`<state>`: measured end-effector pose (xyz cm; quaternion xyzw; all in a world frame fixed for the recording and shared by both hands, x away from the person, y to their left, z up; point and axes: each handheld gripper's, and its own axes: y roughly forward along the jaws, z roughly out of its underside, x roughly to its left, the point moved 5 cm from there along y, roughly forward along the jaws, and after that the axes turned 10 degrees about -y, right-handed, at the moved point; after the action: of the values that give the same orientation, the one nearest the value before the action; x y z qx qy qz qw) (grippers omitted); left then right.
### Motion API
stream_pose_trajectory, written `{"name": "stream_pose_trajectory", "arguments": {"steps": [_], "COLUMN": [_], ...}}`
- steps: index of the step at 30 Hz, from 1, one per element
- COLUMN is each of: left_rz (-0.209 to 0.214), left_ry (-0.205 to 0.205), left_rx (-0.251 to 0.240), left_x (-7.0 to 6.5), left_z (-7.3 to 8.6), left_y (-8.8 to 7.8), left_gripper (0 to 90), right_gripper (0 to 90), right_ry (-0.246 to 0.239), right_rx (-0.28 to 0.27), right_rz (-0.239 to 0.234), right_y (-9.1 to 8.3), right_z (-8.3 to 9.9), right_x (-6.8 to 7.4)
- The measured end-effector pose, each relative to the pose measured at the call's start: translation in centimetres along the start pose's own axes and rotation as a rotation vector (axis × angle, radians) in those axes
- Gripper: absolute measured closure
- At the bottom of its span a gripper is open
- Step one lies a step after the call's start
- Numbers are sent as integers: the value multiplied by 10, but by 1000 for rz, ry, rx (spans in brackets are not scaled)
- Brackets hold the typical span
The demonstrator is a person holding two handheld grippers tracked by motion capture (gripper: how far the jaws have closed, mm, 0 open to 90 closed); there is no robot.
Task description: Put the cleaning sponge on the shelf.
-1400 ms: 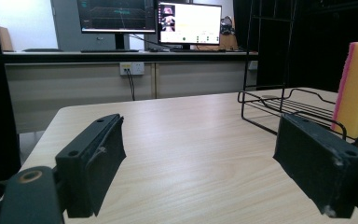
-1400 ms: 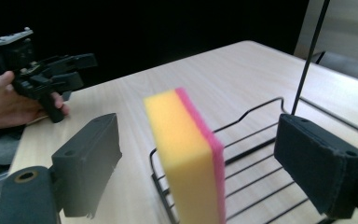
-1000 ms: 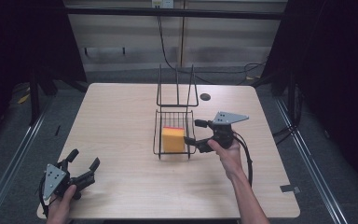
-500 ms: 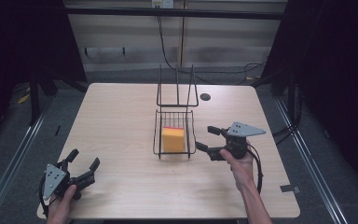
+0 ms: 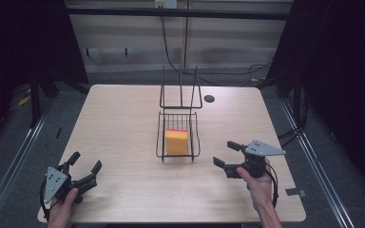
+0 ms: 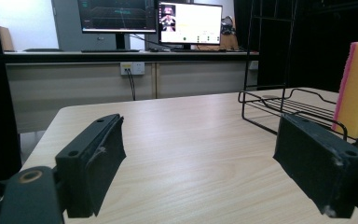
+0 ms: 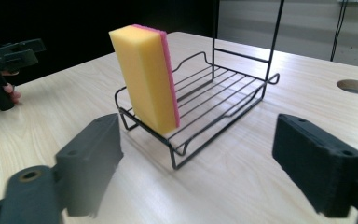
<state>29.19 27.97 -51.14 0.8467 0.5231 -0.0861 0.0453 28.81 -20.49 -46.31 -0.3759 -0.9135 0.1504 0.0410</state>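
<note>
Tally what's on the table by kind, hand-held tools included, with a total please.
Sponge (yellow with a pink layer, standing in the rack): 1
Wire rack: 1
Tools: 2, the left tool and the right tool
Total: 4

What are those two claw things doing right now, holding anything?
Left gripper: open, holding nothing.
Right gripper: open, holding nothing; its jaws have just been opening, and the sponge stands apart in the wire rack.

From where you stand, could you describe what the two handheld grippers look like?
Both are black, each with two flat, rectangular, padded jaws. The left gripper and the right gripper each carry a grey three-cornered plate on top, the left one's marked with small dark dots. A black cable trails from each.
</note>
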Motion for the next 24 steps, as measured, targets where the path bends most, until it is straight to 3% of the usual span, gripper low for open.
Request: {"name": "stream_pose_trajectory", "arguments": {"steps": [5, 8, 11, 12, 16, 18, 24], "left_rz": [1, 1, 1, 1, 1, 1, 0], "left_ry": [1, 1, 1, 1, 1, 0, -1], "left_rx": [4, 4, 4, 3, 4, 4, -1], "left_x": [0, 0, 0, 0, 0, 0, 0], "left_z": [0, 0, 0, 0, 0, 0, 0], "left_y": [0, 0, 0, 0, 0, 0, 0], "left_gripper": [156, 156, 156, 157, 157, 157, 156], "right_gripper": [137, 137, 137, 137, 137, 138, 138], "right_ry": [29, 29, 39, 51, 50, 77, 80], "right_rx": [-14, 26, 32, 26, 35, 26, -7], "right_rz": [22, 65, 85, 115, 156, 166, 219], "right_y": [-8, -11, -15, -16, -20, -20, -22], "right_z": [15, 27, 37, 41, 56, 62, 66], "right_x": [3, 5, 4, 4, 4, 5, 5]}}
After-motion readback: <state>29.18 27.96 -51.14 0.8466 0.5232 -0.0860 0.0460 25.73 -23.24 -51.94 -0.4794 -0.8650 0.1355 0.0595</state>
